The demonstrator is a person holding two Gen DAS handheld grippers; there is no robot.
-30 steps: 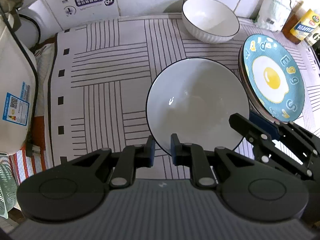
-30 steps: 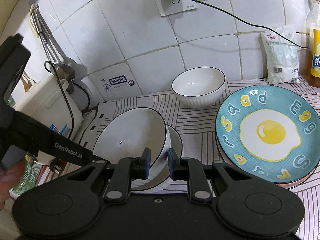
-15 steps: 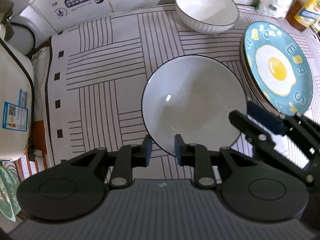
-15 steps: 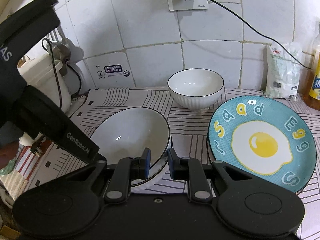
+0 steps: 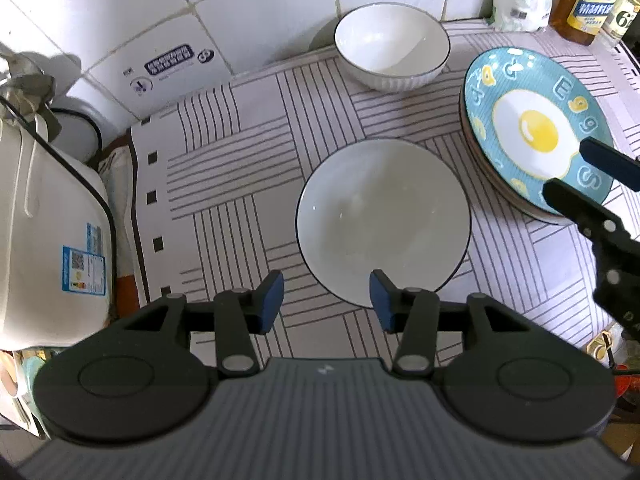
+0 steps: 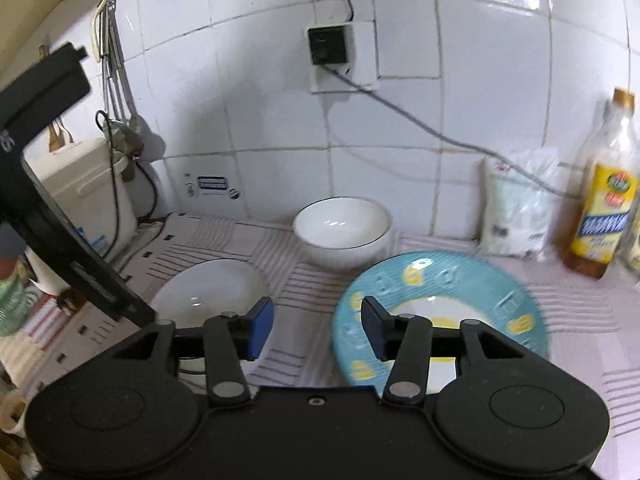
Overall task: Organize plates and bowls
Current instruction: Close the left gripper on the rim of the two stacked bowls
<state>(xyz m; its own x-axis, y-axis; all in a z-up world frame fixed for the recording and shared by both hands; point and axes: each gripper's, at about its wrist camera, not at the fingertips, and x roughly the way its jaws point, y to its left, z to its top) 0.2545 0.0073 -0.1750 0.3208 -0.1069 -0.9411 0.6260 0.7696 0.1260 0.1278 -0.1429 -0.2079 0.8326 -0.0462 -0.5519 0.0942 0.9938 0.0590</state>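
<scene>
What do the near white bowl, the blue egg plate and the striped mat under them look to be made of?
Wide white bowl with dark rim: likely glazed ceramic, given its glossy highlights. Round blue plate printed with a fried egg: probably glazed ceramic too, with raised letters; melamine is possible. Pale mat with dark line pattern: matte, flat, seemingly cloth or thin plastic.

1. A striped cloth (image 5: 240, 168) lies over the bench, up against the tiled wall (image 5: 240, 0).
2. The near bowl (image 5: 383, 220) sits mid-cloth; in the right wrist view another bowl appears to be nested under it.
3. The far bowl (image 5: 391, 52) stands behind it, by the wall.
4. A stack of plates (image 5: 536, 128) lies right of the near bowl.
5. A bag (image 6: 516, 208) and bottle (image 6: 604, 200) stand behind the plates.
6. A cooker (image 5: 44, 216) sits left of the cloth.
</scene>
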